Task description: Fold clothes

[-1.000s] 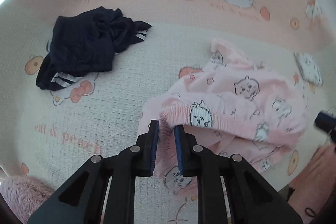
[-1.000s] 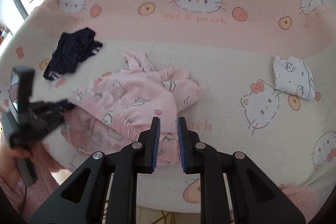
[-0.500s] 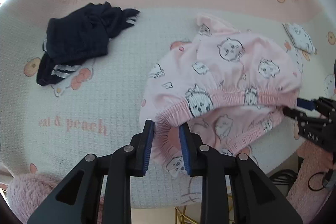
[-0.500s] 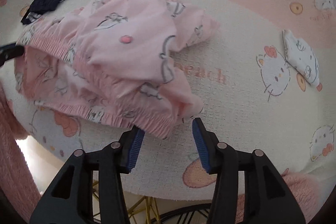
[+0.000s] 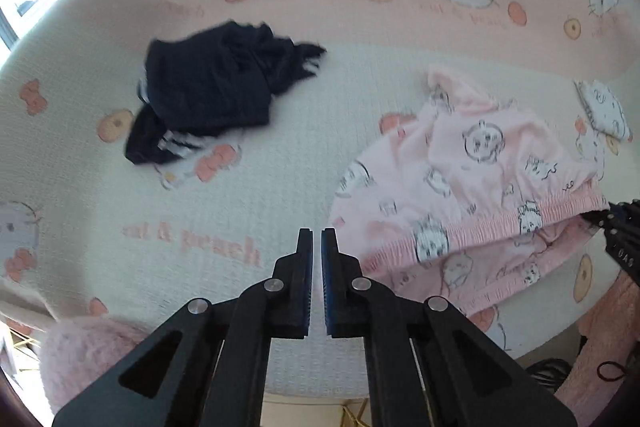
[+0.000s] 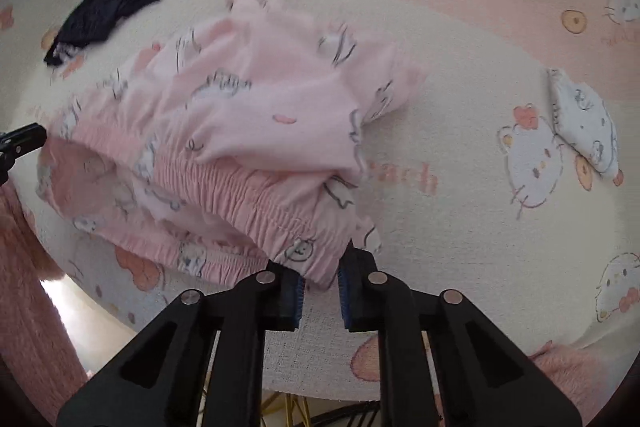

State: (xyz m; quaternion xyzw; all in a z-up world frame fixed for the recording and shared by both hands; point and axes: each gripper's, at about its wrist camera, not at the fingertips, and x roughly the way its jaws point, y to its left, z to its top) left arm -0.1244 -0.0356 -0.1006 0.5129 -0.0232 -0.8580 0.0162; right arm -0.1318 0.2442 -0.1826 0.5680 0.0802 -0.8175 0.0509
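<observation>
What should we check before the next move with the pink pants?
1. Left tool holding the pink pants: not ok. It just snapped shut on nothing, beside the waistband.
2. Right tool gripping the waistband corner: ok. Its jaws just closed with fabric between them.
3. Waistband pulled straight: not ok, it sags and bunches.
4. Dark clothes out of the way: ok, lying apart.
5. Folded white piece out of the way: ok.

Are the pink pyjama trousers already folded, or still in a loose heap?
Still a loose heap. The pink pyjama trousers lie bunched and wrinkled on the blanket, layers overlapping unevenly, the elastic waistband gaping open toward the near edge.
</observation>
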